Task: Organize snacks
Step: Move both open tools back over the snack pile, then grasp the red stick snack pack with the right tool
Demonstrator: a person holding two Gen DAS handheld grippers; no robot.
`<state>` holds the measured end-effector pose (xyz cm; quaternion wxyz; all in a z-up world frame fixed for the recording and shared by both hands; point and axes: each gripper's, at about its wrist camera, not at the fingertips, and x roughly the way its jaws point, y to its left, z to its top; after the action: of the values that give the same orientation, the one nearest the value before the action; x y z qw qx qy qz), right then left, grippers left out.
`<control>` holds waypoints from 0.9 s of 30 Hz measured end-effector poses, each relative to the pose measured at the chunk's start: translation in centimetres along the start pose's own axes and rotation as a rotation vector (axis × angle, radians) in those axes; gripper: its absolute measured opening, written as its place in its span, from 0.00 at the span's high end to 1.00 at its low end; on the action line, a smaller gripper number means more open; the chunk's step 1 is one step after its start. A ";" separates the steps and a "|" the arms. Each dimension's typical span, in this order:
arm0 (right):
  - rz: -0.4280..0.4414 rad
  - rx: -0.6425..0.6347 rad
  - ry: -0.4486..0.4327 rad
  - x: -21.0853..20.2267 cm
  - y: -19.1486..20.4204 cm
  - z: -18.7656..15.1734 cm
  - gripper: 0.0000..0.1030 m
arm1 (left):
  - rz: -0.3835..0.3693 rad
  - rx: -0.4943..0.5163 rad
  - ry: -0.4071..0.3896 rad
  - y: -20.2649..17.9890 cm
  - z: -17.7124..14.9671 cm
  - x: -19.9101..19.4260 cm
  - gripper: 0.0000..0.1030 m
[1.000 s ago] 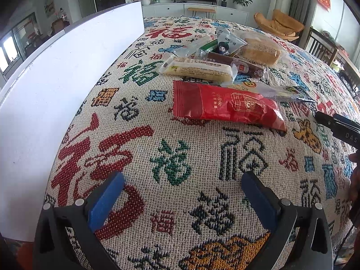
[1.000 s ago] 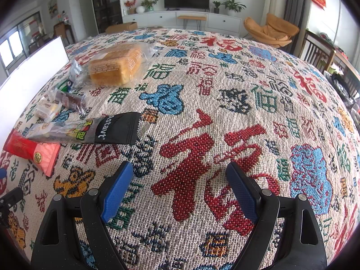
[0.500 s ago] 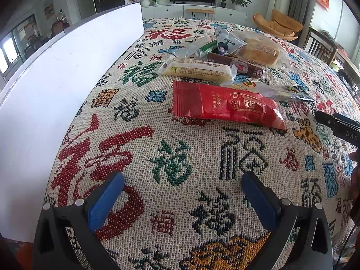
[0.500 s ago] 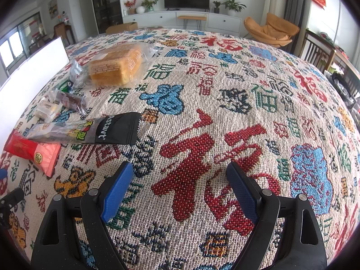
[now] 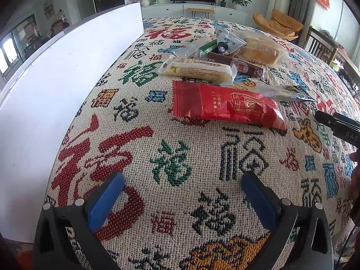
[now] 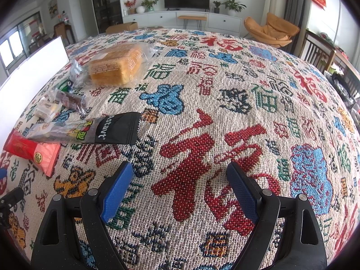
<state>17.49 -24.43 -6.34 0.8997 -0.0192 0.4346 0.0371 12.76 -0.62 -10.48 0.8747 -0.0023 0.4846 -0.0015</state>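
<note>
Left tool hangs with its jaws spread wide and nothing between them, and the right tool is just the same, wide apart over bare cloth. Both hover above the table, which carries a woven cloth covered in red, green and blue characters, and a white board runs along its left side. No snack is held, so by my reading this is the very start of the sorting, the pick not yet chosen. The snacks sit in a loose cluster ahead of the left tool, and ahead and to the left of the right one. Biggest is the bagged bread at the far end, then the red packet, nearest the left tool. Then the black-ended packet, closest to the right tool, then the pale long bar. Next move, I'd say: reach forward, straddle one packet, and close gently on that crinkly film.
</note>
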 end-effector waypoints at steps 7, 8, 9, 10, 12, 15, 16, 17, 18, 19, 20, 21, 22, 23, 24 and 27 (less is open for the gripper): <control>0.001 0.001 0.000 0.0 0.0 0.0 0.15 | -0.041 -0.034 -0.010 0.7 -0.1 -0.6 0.00; 0.002 0.002 0.000 0.0 0.0 0.0 0.15 | -0.069 -0.055 -0.019 1.2 -0.1 -0.9 0.00; 0.002 0.002 0.000 0.0 0.0 0.0 0.15 | -0.097 -0.081 -0.030 1.7 -0.1 -1.1 0.00; 0.001 0.001 0.000 0.0 0.0 0.0 0.15 | -0.120 -0.110 -0.041 2.3 0.0 -1.4 0.00; 0.001 0.001 0.000 0.0 0.0 0.0 0.15 | -0.160 -0.163 -0.053 3.3 0.0 -1.7 0.00; 0.001 0.002 0.000 0.0 0.0 0.0 0.14 | -0.202 -0.226 -0.053 4.5 -0.1 -1.5 0.00; 0.001 0.001 0.000 0.0 0.0 0.0 0.14 | -0.212 -0.240 -0.059 4.8 -0.1 -1.6 0.00; 0.001 0.001 0.000 0.0 0.0 0.0 0.14 | -0.217 -0.252 -0.070 5.0 -0.2 -1.7 0.00; 0.001 0.002 0.000 0.0 0.0 0.0 0.14 | -0.219 -0.260 -0.084 5.1 -0.3 -1.9 0.00; -0.001 0.001 -0.001 0.0 0.0 0.0 0.15 | -0.220 -0.264 -0.096 5.2 -0.3 -2.1 0.00; 0.000 0.010 -0.004 -0.1 0.0 -0.1 0.15 | -0.222 -0.267 -0.109 5.3 -0.4 -2.3 0.00; 0.030 0.035 -0.006 -0.4 0.1 -0.2 0.14 | -0.222 -0.268 -0.121 5.4 -0.4 -2.6 0.00; 0.101 0.063 -0.014 -0.9 0.4 -0.4 0.14 | -0.223 -0.269 -0.133 5.5 -0.4 -2.8 0.00; 0.178 0.081 -0.021 -1.4 1.0 -0.5 0.14 | -0.226 -0.271 -0.143 5.5 -0.4 -3.0 0.00; 0.221 0.082 -0.024 -1.7 1.9 -0.5 0.15 | -0.230 -0.273 -0.151 5.6 -0.4 -3.1 0.00; 0.239 0.020 0.001 -1.3 5.4 0.6 0.15 | -0.233 -0.279 -0.163 5.7 -0.4 -3.4 0.00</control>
<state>16.75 -19.03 -4.94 0.8888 0.0416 0.4344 0.1400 10.60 5.14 -7.89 0.8962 -0.1796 0.4042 -0.0354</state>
